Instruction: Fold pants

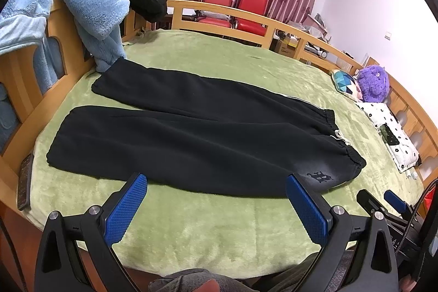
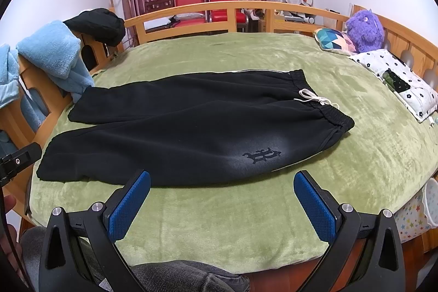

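On green plush bed cover (image 1: pixel 191 223): black fleece pants (image 1: pixel 191 133), flat, unfolded, at 12 o'clock of both grippers; long axis from 9 to 3 o'clock, waistband (image 2: pixel 325 111) at 3. Left gripper (image 1: pixel 216 185) released, nearer cuffs; right gripper (image 2: pixel 221 182) released, nearer waistband.

We find bare blanket (image 2: pixel 219 223) open between our spread grippers and the pants (image 2: pixel 178 125), and beyond the pants to the far rail (image 2: pixel 219 7); blue fleece (image 1: pixel 90 7) crowds the leg ends at left; pillows (image 2: pixel 397 78) and a purple toy (image 2: pixel 364 29) block the right edge.
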`<state>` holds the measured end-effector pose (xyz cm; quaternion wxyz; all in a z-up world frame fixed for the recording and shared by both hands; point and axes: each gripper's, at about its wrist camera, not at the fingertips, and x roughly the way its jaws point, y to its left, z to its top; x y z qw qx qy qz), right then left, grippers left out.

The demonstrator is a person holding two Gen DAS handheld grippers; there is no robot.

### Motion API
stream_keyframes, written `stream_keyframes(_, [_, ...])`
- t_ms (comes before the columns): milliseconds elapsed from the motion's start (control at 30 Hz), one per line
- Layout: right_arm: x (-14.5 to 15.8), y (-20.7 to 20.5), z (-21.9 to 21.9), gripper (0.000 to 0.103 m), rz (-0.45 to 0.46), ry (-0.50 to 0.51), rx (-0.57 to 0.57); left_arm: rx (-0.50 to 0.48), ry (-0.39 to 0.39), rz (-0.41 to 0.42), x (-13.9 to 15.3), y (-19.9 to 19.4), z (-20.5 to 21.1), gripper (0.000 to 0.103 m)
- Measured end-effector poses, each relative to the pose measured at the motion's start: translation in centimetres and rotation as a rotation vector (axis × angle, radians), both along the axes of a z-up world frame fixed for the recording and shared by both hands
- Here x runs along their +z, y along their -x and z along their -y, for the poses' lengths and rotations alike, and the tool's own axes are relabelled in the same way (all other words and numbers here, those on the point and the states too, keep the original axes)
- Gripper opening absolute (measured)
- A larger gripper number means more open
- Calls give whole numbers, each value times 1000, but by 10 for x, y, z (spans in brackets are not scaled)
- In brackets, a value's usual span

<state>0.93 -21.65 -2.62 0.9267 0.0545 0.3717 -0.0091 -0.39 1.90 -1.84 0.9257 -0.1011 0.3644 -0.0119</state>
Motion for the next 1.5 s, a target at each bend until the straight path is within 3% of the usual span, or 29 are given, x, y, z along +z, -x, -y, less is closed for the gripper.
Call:
stream_keyframes(733, [2, 0, -3, 103, 1, -5, 13, -4, 2, -5, 0, 0, -2, 102])
stream_keyframes(1033, [5, -2, 0, 103, 2, -68, 33, -41, 37, -22, 2, 0, 3, 102])
stream_keyframes(1367, [15, 1, -4, 103, 31, -33, 47, -101, 27, -34, 27, 6, 12, 102])
stream_keyframes(1500, [25, 2, -2, 103, 40, -18, 54, -133, 48, 5, 49, 13, 5, 101])
